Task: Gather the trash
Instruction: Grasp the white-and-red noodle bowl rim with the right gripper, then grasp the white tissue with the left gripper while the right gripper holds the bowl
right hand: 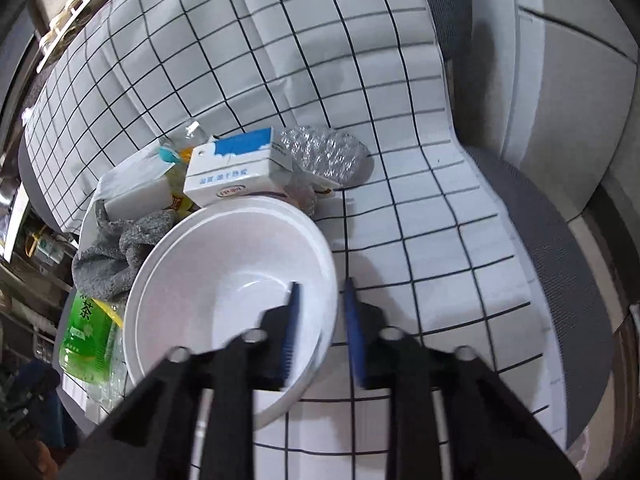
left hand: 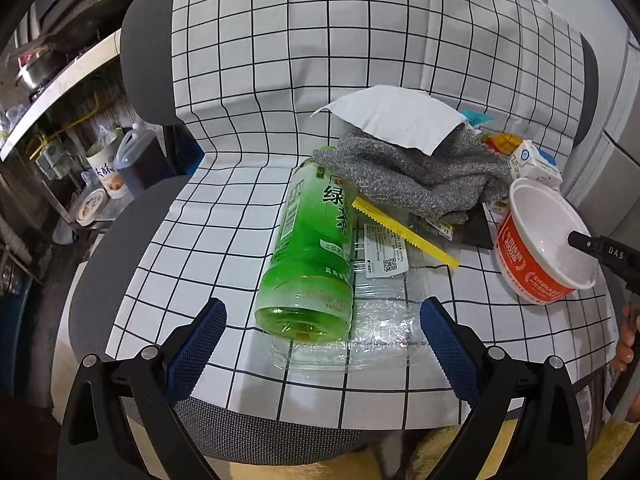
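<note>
Blue pads of your right tongs (right hand: 320, 320) sit narrow astride the bowl (right hand: 224, 280) wall, one pad inside, one outside; looks clamped on the rim. Step in hand, I'd say: first pickup. Next calls for a steady lift w/o tipping. Left tongs (left hand: 322, 344) gape wide, holding nothing, just short of the bottle (left hand: 310, 248) lying on its side on the chair (left hand: 96, 288) seat. Bowl's empty. Beyond: sock (left hand: 404, 172), carton (right hand: 236, 172), wrappers.

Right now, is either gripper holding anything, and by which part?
Right gripper pinches the bowl by its rim, one finger inside. Left gripper is open, holding nothing.
</note>
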